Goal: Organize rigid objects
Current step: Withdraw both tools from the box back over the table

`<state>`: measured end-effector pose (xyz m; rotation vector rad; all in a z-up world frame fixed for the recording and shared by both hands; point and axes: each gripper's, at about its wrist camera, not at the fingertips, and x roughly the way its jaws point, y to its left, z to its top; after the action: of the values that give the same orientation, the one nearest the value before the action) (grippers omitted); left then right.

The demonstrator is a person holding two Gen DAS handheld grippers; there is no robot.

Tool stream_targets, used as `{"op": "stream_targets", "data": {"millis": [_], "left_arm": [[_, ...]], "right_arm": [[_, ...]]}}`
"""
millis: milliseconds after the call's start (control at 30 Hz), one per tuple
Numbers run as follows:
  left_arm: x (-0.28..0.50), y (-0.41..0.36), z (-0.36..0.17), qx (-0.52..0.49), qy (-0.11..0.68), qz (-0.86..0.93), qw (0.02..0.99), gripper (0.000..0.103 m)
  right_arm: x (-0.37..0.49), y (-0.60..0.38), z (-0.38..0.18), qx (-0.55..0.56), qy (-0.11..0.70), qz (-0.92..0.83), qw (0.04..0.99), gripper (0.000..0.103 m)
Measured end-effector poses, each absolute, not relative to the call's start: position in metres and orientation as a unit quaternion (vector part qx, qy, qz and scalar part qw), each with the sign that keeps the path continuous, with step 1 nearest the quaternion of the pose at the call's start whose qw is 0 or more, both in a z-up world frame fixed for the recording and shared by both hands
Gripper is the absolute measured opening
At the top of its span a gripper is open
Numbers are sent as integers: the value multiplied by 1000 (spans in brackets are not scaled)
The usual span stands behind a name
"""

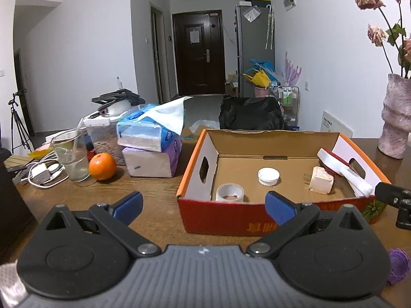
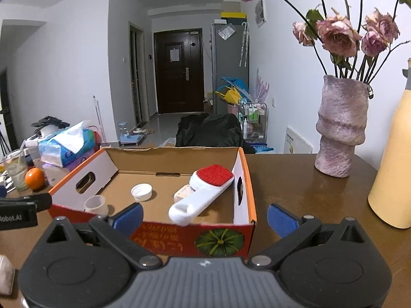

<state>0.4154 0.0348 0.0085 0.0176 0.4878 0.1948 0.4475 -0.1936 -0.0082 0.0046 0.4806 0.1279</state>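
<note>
Dark brown wooden table (image 2: 295,179), hallway with a dark door behind. On it sits the open cardboard box with orange rim and red front (image 2: 246,169), which holds the task's things. Inside I see a white-handled lint brush with a red pad (image 2: 205,192) lying tilted against the right wall, its handle end resting over the front edge. Just beside its head lies a cream ribbed block (image 1: 321,181). A white ribbed screw cap (image 1: 268,176) rests near the middle of the floor, and a white tape roll (image 1: 229,192) stands in the front left corner.

My left gripper (image 1: 204,204) is spread wide and empty, low over the table at the box's front left. My right gripper (image 2: 204,214) is likewise spread and empty, in front of the box, its fingers on either side of the front right corner.

Left of the box: stacked tissue packs (image 1: 151,146), an orange (image 1: 102,166), a clear glass (image 1: 70,157). Right: a mauve textured vase with dried roses (image 2: 340,128), and a yellow bottle (image 2: 393,166). A small purple ridged piece (image 1: 398,267) lies on the table nearest me.
</note>
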Motion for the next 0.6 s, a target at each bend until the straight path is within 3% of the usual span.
{"op": "stream_targets", "data": {"millis": [600], "left_arm": [[335,33,-3,13,231,84,969,103]], "right_arm": [[365,-189,-23,-15,230,105,967,103]]}}
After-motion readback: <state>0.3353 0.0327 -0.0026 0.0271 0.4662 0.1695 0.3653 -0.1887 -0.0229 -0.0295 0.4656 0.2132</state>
